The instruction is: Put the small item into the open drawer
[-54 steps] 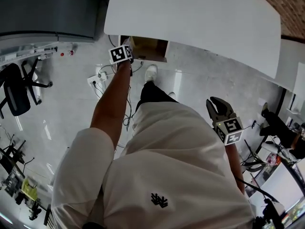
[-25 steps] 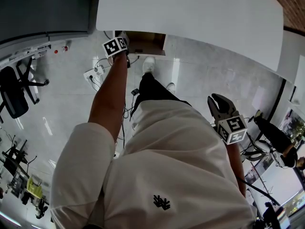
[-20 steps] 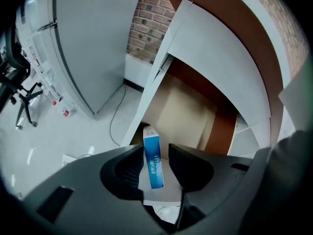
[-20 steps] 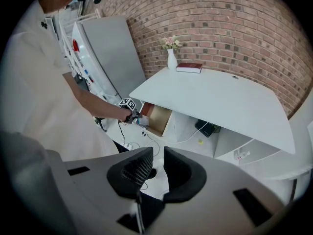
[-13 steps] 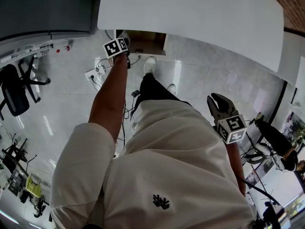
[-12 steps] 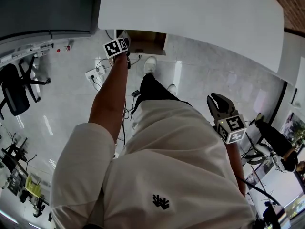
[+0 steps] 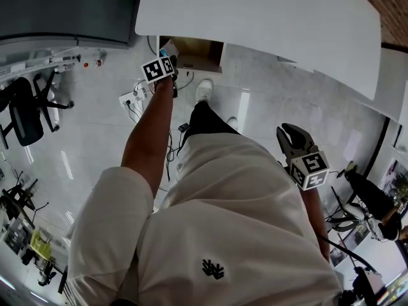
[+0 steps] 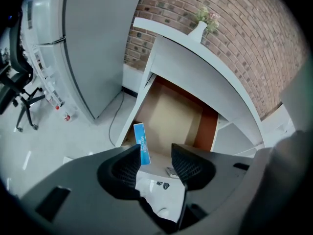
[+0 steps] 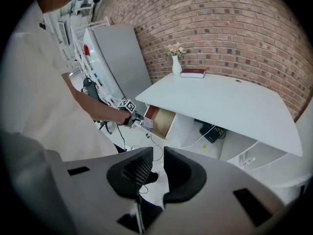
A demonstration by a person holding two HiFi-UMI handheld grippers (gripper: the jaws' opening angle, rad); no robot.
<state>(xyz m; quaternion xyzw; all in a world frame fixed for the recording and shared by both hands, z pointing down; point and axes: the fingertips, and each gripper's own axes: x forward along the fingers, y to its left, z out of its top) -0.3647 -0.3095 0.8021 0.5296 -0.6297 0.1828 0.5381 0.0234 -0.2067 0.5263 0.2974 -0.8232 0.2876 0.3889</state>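
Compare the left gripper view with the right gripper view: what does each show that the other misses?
Only the left gripper view: the open drawer's inside, a blue box at its front left, and the left gripper's fingers opening, not pressing the box.
Only the right gripper view: the red book on the desk, cables underneath, the person's arm reaching to the drawer, and the right gripper with nothing between its fingers.
Both: the desk, the vase, the brick wall, the grey cabinet and the drawer itself.
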